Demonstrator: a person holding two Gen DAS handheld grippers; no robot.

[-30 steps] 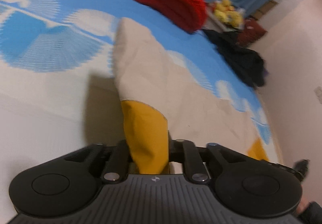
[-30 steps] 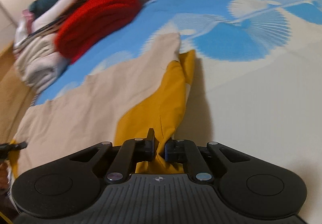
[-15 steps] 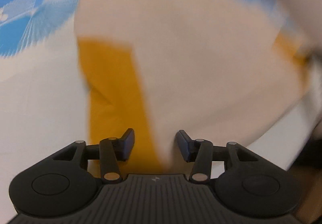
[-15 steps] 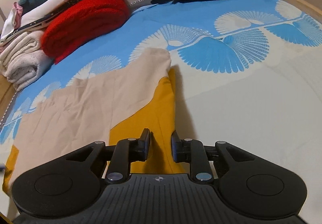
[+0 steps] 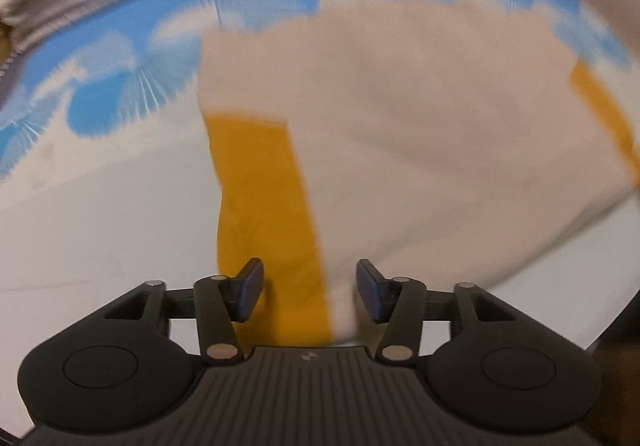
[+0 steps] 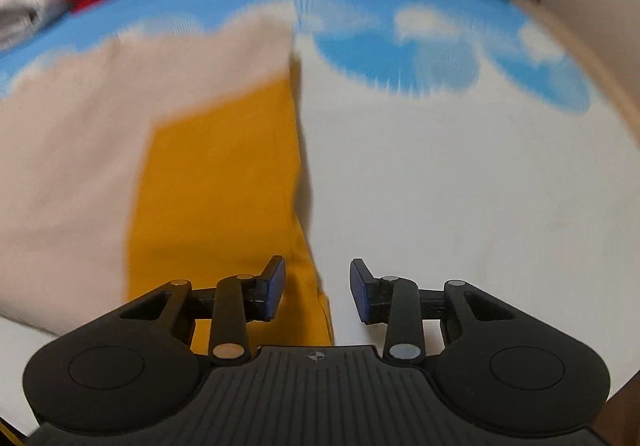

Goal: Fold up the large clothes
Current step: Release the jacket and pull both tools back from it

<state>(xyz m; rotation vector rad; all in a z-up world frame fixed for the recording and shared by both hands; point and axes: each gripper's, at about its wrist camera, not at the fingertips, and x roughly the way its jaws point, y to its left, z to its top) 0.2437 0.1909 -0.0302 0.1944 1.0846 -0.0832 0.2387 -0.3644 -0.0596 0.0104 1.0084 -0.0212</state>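
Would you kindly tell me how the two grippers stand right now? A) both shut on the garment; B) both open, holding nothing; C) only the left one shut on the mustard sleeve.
B: the left gripper and right gripper both show spread fingers, with the beige-and-mustard garment lying released on the bedspread.

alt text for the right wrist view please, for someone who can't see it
The open right claw hovers over the mustard-yellow band of a beige garment spread flat on a blue and white patterned bed cover. Blurred red, pale and dark clothing lies at the far edge.
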